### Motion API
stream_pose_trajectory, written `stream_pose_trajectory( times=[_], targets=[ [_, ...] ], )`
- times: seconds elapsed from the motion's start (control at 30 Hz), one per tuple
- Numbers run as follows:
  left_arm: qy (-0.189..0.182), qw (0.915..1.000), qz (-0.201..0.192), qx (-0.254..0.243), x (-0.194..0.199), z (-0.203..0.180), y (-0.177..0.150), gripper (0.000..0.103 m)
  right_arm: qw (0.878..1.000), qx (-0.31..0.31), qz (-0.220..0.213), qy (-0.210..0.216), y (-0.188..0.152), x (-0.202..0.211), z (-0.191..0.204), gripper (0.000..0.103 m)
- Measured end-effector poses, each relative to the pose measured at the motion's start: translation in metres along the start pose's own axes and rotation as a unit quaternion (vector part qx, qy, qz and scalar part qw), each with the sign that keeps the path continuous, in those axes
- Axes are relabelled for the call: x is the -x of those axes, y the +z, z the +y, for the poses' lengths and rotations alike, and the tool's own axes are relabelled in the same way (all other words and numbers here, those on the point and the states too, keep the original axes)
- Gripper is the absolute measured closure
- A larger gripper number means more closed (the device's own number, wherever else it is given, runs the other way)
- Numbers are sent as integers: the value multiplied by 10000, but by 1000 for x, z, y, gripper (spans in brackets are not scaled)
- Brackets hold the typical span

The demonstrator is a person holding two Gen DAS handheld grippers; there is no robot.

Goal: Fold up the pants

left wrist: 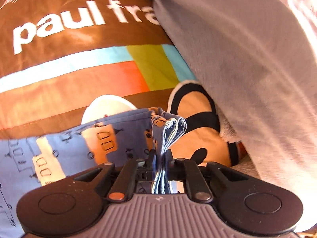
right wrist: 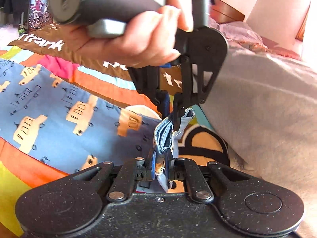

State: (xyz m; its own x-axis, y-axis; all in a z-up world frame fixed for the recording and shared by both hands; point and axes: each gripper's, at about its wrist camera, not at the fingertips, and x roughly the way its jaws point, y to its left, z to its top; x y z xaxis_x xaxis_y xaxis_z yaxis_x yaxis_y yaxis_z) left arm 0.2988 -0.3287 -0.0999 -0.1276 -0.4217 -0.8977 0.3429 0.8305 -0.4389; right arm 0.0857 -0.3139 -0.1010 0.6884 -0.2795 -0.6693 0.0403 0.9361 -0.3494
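Observation:
The pants (right wrist: 49,109) are blue with beige car prints and lie spread over the bedspread to the left. My right gripper (right wrist: 160,157) is shut on a bunched, layered edge of them, which stands up between its fingers. Just beyond it, a hand (right wrist: 138,39) holds my left gripper (right wrist: 175,117) pointing steeply down, pinching the same bunched edge a little further along. In the left wrist view, my left gripper (left wrist: 160,155) is shut on the folded hem of the pants (left wrist: 59,148), whose stitched layers stick up past the fingertips.
Under the pants lies a brown bedspread (left wrist: 59,10) with white lettering and coloured stripes. A tan and black patch (left wrist: 198,134) sits just beyond the grippers. A grey fleece blanket (left wrist: 247,59) covers the right side. Crumpled bedding (right wrist: 247,35) lies at the back.

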Motion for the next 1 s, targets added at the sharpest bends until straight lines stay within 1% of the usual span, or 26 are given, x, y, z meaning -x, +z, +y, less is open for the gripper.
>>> stream_pose_trajectory(
  times=[0.17,0.3,0.53,0.7,0.77,0.87,0.93,1.0],
  targets=[
    [-487,9976,-371,314,35,44,-26,94,9997,164,-143,134,13,14,20,94],
    [-654,9947,-650,445,52,78,-54,94,9986,315,-212,367,22,27,43,94],
    [-671,9926,-774,658,59,138,-91,94,9952,578,-166,777,29,36,95,94],
    [-697,9917,-836,679,54,173,-106,94,9940,552,-30,947,27,29,129,94],
    [-767,9906,-859,735,50,185,-109,94,9939,523,28,968,24,23,140,94],
    [-847,9897,-865,769,47,197,-113,91,9943,439,140,958,21,15,150,94],
    [-857,9893,-878,788,46,204,-115,81,9948,371,202,924,19,12,154,94],
    [-928,9880,-904,839,47,211,-116,74,9953,343,222,880,18,10,155,93]
  ],
)
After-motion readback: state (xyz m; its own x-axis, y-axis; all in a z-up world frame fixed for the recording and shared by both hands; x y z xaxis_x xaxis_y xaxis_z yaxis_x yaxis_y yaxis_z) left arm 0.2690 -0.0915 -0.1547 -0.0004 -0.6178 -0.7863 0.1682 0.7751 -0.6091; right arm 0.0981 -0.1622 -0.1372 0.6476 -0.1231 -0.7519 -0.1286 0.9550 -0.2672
